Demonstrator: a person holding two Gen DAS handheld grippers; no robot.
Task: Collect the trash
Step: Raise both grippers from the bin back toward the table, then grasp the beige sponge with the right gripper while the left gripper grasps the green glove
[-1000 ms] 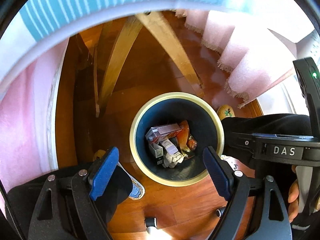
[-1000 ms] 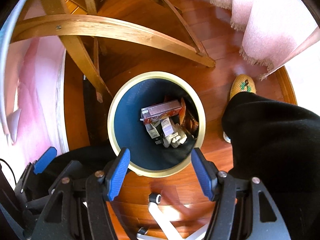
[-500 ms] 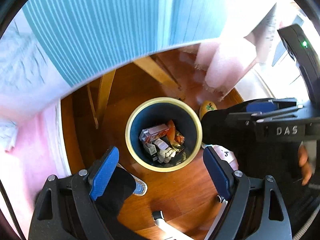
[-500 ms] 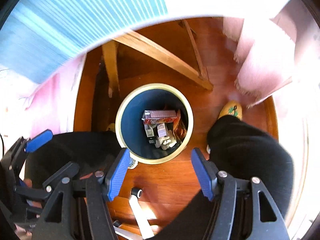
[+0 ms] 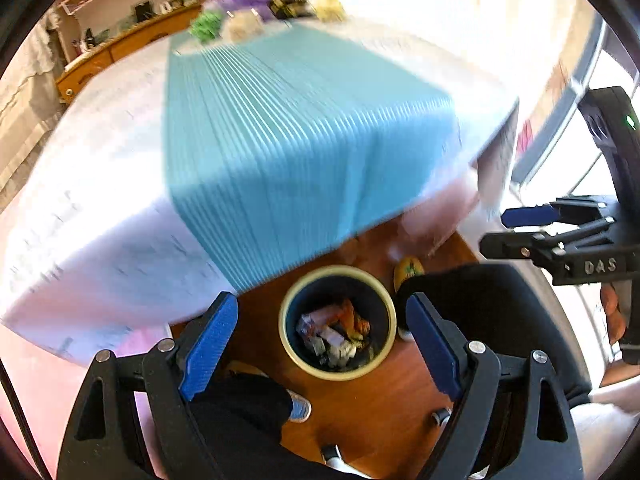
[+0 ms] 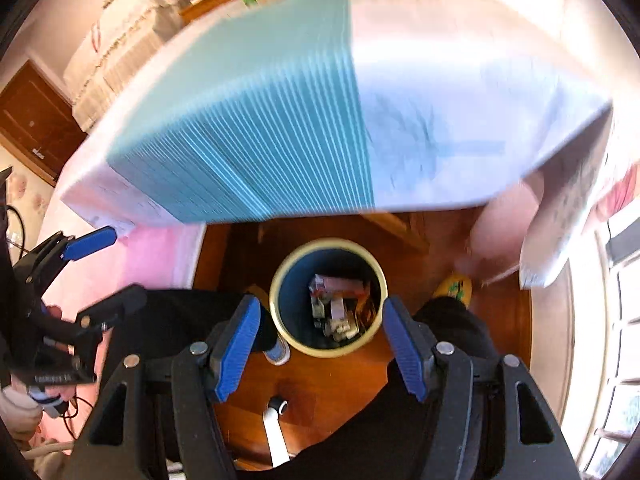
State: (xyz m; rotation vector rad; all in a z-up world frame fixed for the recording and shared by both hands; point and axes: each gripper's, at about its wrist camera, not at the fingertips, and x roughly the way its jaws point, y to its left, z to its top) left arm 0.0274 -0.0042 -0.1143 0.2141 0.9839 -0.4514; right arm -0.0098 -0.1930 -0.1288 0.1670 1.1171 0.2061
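Between the left tongs, at the bottom of the left wrist view, sits only the far-off bin: both blue pads stand wide apart with nothing in them. The right tongs are equally released and empty. Both have risen a good way in the last second; the bin, which filled the middle of each frame a second ago, now looks small and low at the centre, and the worktop with its blue striped cloth has swung into the upper half of both views (blurred by the motion). The trash, cartons and wrappers, lies at the bottom of the bin on the wooden floor, between the person's dark trouser legs. My reading: that drop is finished, and the tongs are heading back up to worktop level for whatever is left to gather.
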